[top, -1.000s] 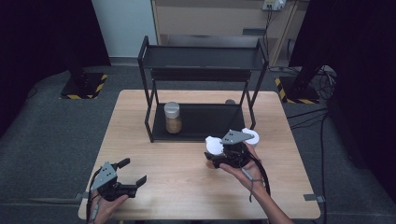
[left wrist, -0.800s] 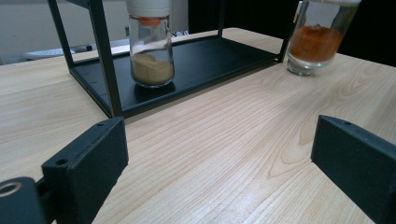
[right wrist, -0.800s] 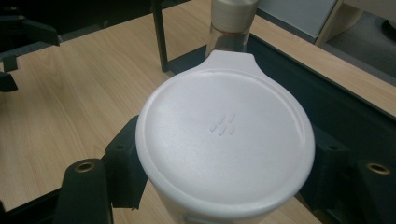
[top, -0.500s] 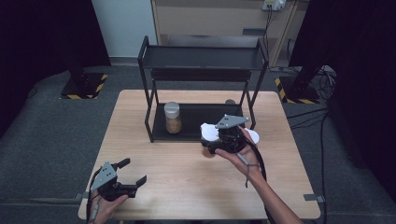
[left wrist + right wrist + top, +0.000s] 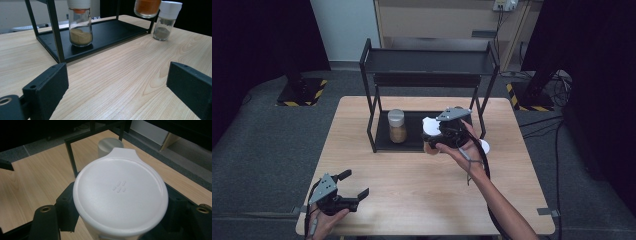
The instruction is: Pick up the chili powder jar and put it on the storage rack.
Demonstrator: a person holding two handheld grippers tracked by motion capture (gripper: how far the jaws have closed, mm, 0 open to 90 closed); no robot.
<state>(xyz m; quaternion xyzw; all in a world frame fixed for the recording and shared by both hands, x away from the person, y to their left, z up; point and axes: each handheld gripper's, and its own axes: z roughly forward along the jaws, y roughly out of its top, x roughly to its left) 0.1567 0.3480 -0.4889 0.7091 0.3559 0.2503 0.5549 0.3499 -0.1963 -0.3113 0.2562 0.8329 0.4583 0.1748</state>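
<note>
The table (image 5: 130,75) is pale grained wood, matt; the rack (image 5: 110,30) looks matt black metal; the jar (image 5: 120,197) lid is smooth white plastic (slightly glossy).

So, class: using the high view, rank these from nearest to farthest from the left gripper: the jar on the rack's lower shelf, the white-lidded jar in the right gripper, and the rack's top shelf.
From the left gripper, at the table's near left corner:
1. Jar of tan powder, on the lower shelf, left part.
2. White-lidded jar, held in the right gripper at the rack's front right.
3. Top shelf, at the back, highest.
</note>
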